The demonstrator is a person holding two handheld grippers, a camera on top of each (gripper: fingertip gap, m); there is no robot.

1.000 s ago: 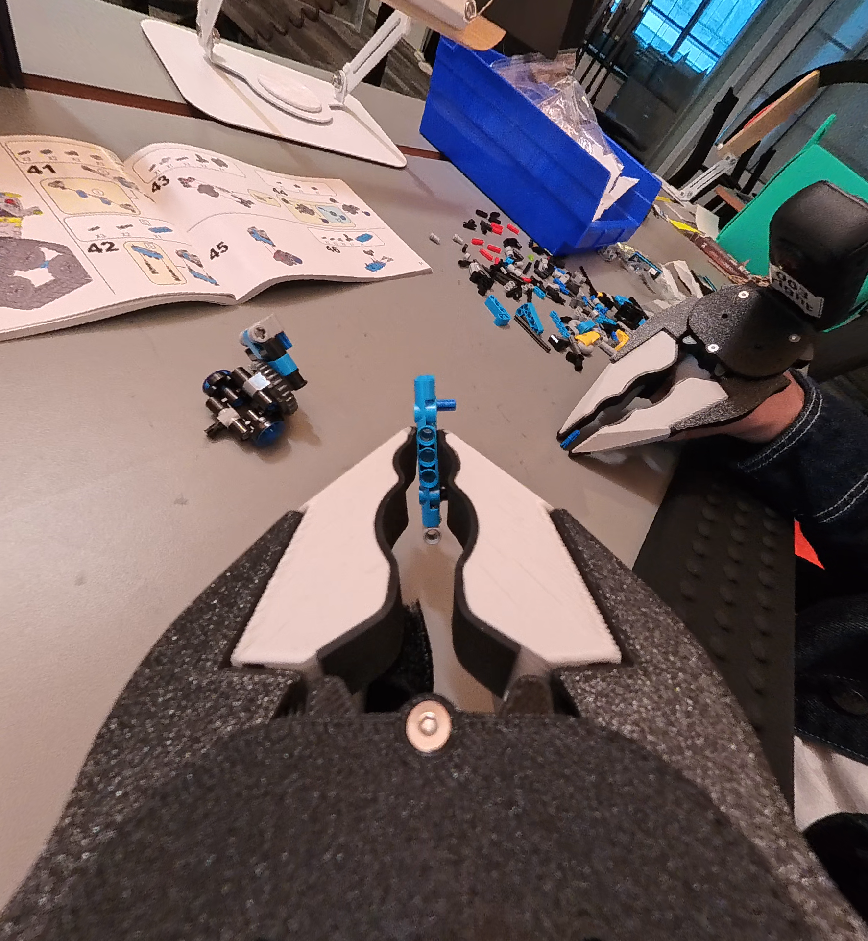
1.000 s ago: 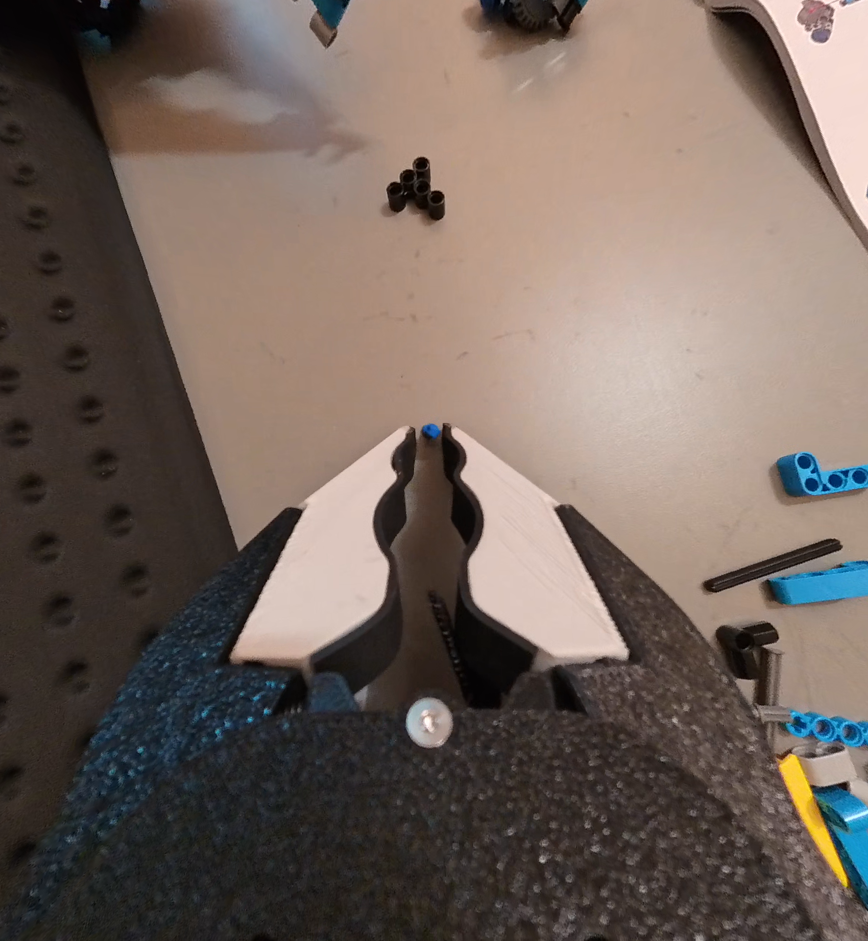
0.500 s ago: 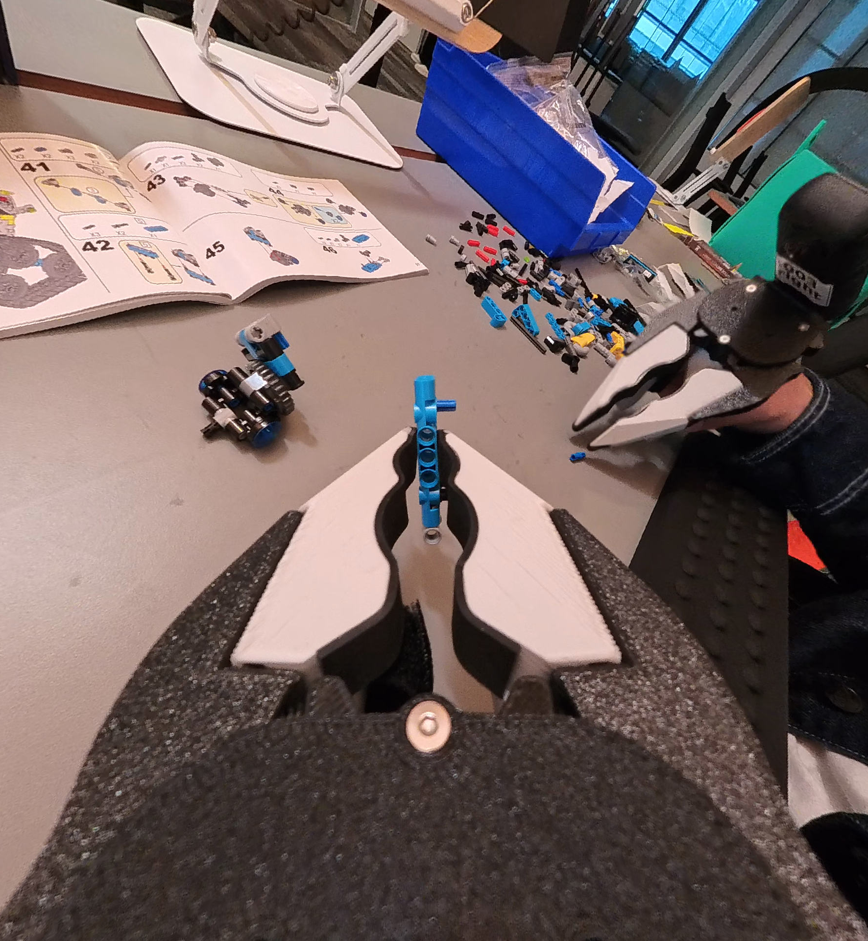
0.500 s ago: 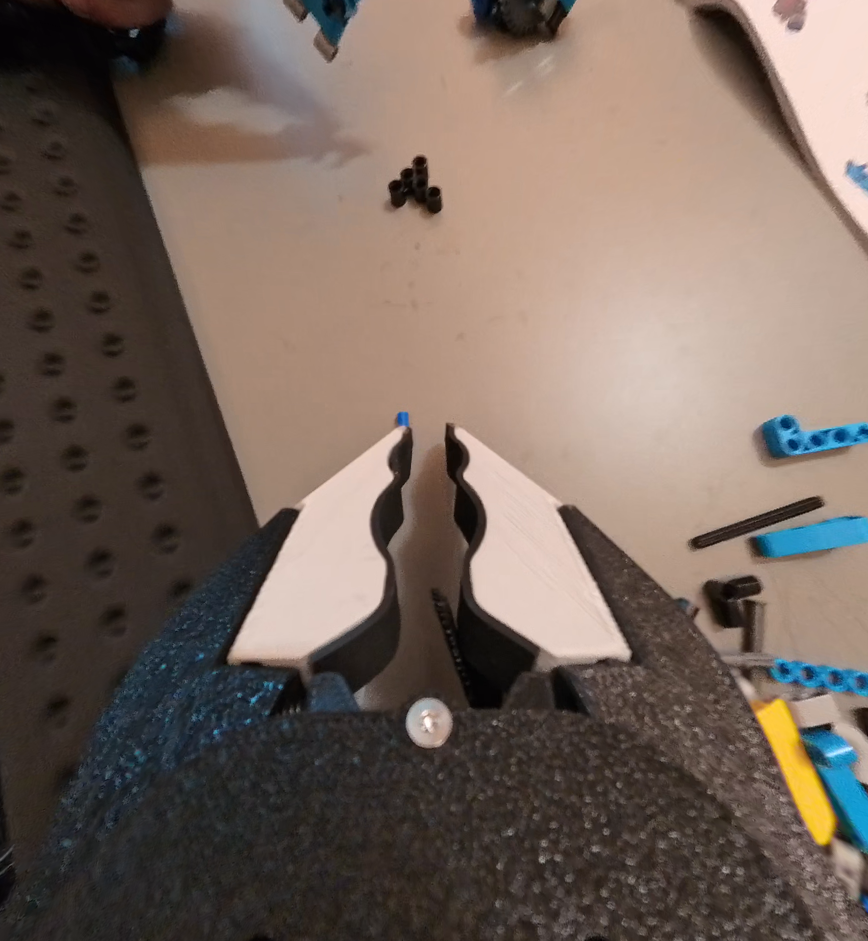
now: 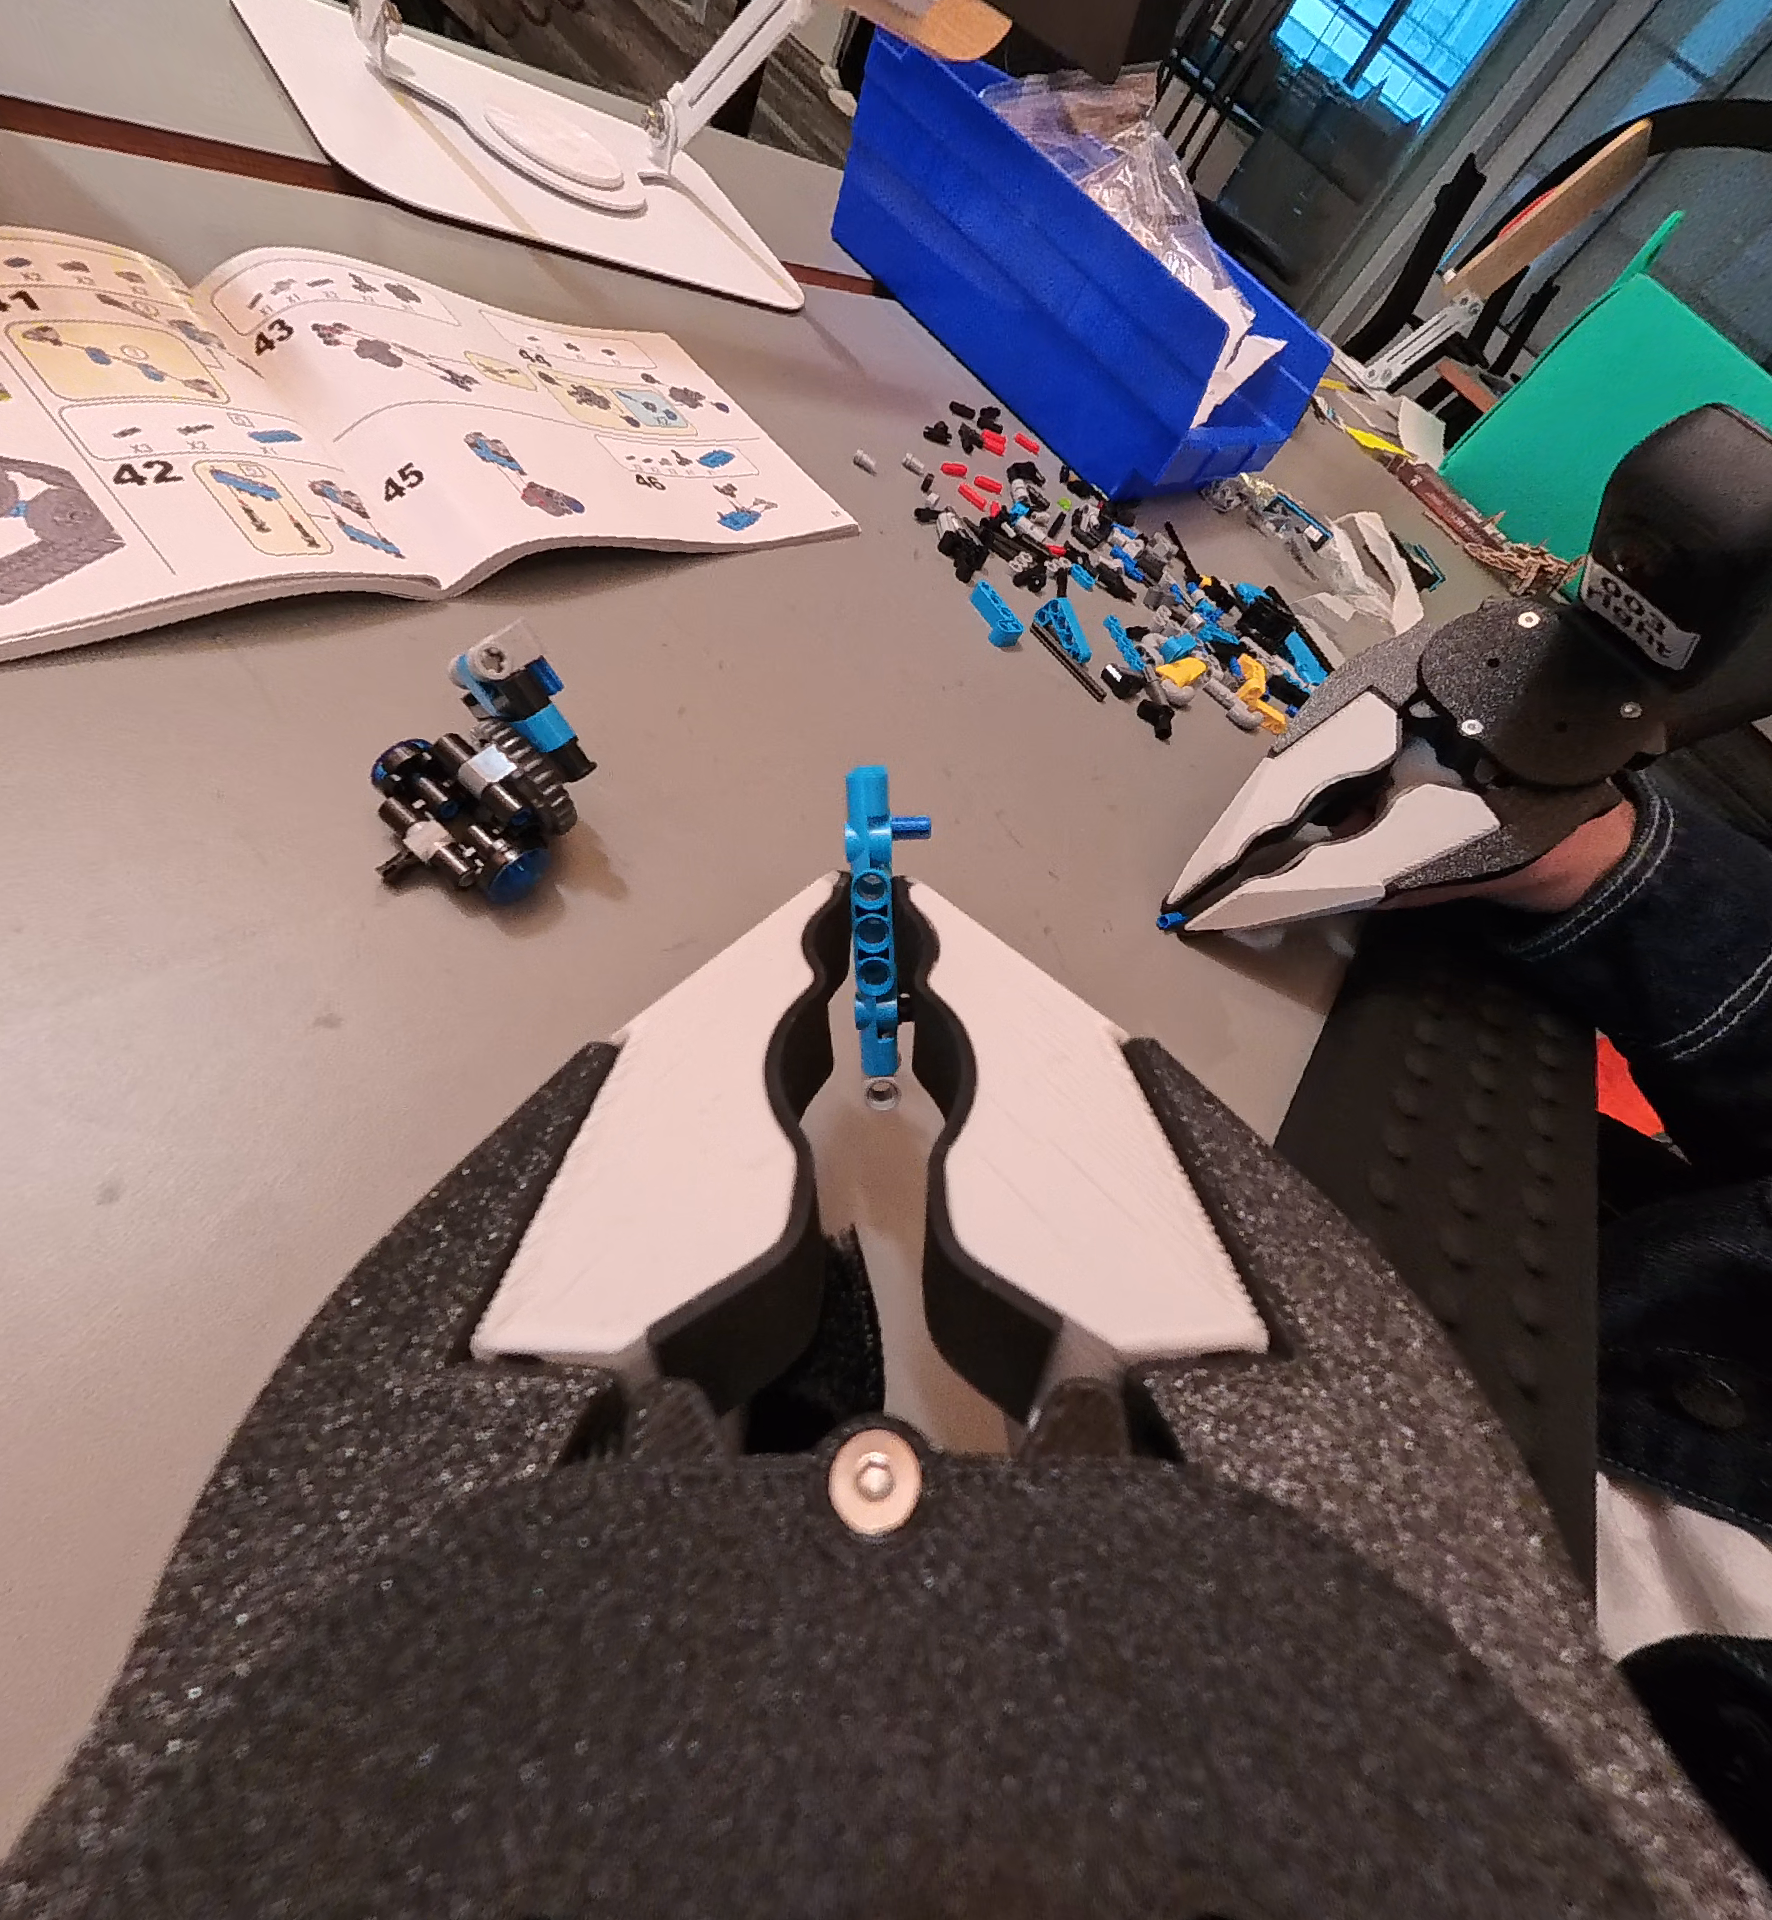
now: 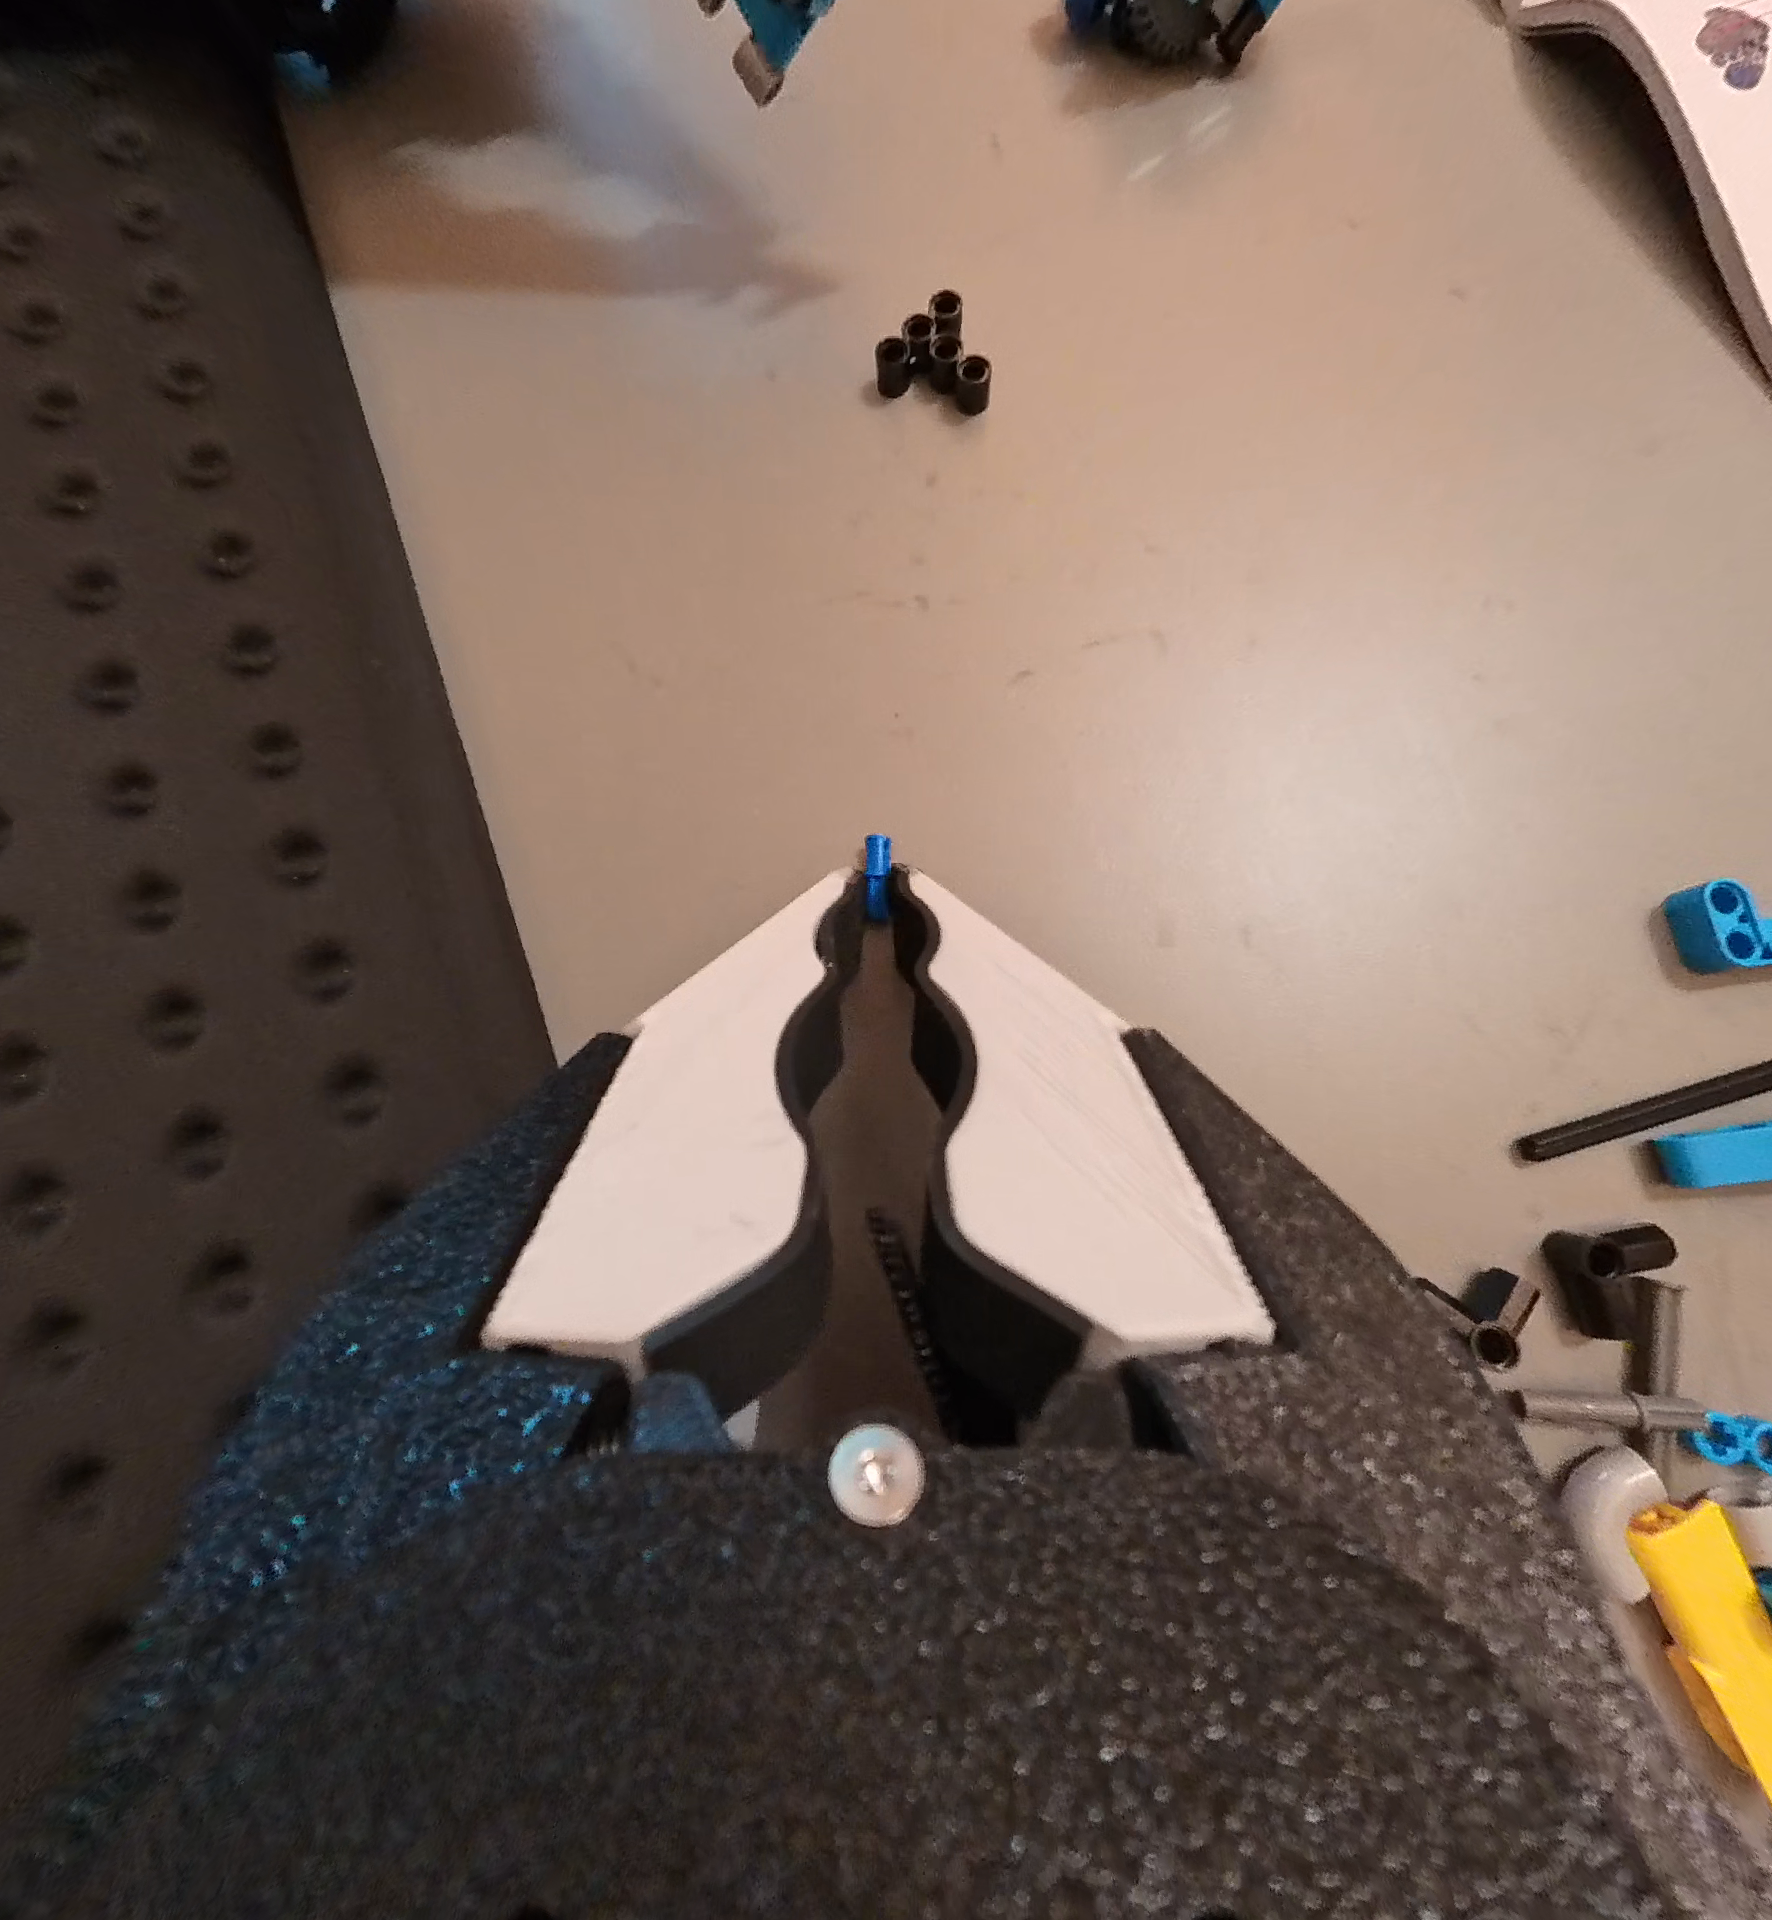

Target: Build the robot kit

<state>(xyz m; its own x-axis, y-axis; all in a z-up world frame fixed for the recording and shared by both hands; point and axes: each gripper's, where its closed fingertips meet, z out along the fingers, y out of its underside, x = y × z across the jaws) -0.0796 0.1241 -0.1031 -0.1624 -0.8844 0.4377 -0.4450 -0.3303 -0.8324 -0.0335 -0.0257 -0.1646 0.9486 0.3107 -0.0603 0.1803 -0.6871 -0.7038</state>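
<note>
Left wrist view: grey table point(image 5: 186, 1039) carries an open instruction booklet point(image 5: 342, 436), blue bin point(image 5: 1048, 270) and loose parts pile point(image 5: 1121, 582), all within reach. Left gripper point(image 5: 874, 894) clamps a blue beam point(image 5: 869, 935) upright, pin side exposed. Right gripper point(image 6: 874, 883) pinches a small blue pin point(image 6: 875, 860) at its tips, just above the table.

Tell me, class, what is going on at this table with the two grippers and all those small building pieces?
A person works a gripper in each hand. The left gripper is shut on a blue holed beam, held upright above the grey table. The right gripper is shut on a tiny blue pin, low by the table's near edge. A small wheeled assembly, an open instruction booklet and a scatter of loose pieces lie beyond.
</note>
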